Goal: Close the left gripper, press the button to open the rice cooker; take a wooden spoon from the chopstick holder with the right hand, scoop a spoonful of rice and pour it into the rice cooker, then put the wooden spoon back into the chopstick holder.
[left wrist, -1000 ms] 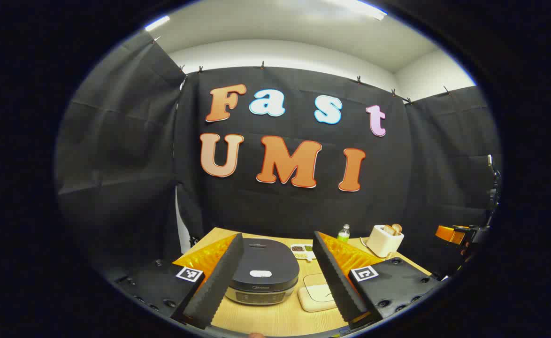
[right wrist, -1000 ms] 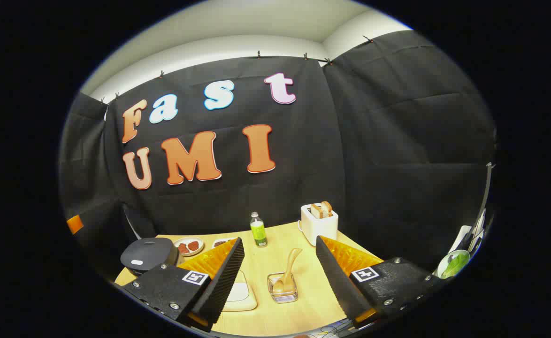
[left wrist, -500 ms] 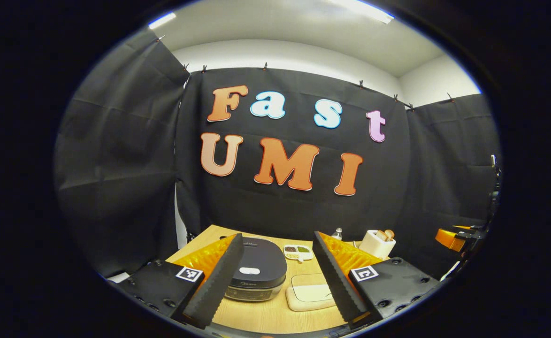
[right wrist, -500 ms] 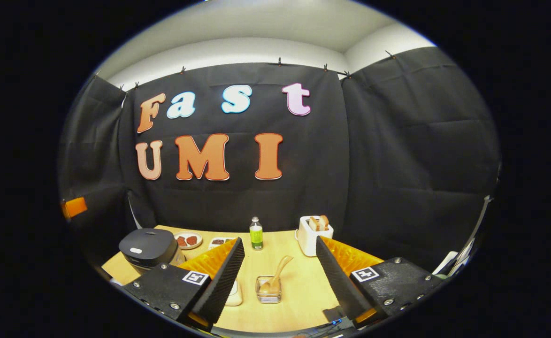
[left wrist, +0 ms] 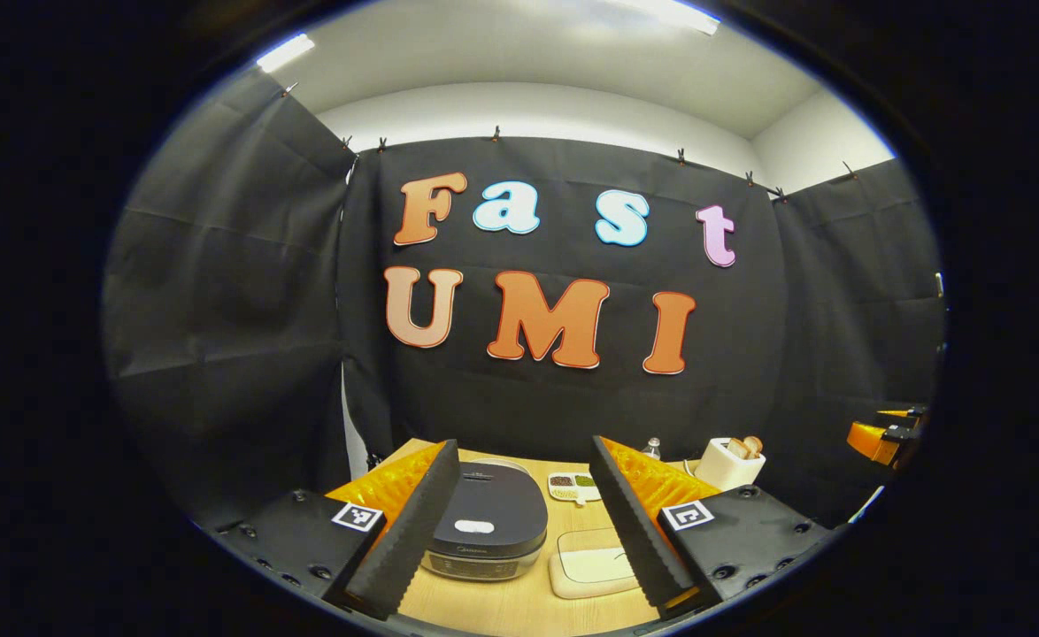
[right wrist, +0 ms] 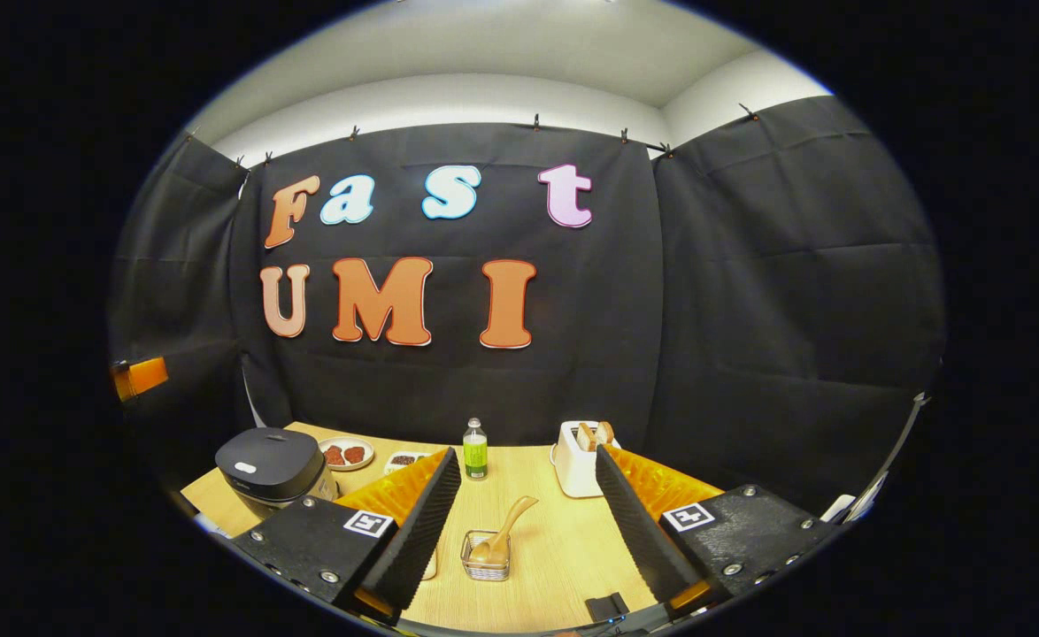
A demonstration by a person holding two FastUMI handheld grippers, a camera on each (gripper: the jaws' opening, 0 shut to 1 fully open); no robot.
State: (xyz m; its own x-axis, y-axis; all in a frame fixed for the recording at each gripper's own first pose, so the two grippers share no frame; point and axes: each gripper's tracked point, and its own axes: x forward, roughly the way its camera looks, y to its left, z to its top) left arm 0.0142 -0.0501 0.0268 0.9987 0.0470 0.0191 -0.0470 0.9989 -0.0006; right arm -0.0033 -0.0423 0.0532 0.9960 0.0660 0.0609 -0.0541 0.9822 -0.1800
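Black cloth walls (left wrist: 219, 292), wooden table (right wrist: 564, 540), white ceiling (left wrist: 528, 53).

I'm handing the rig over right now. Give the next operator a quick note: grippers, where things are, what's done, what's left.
Left gripper: open, empty, aimed at the rice cooker, lid shut.
Right gripper: open, empty, facing the wooden spoon, which stands in the holder on the table.
Done: nothing.
Left: shut the left gripper, press the white button, then spoon out, scoop rice, pour into the cooker, return the spoon.
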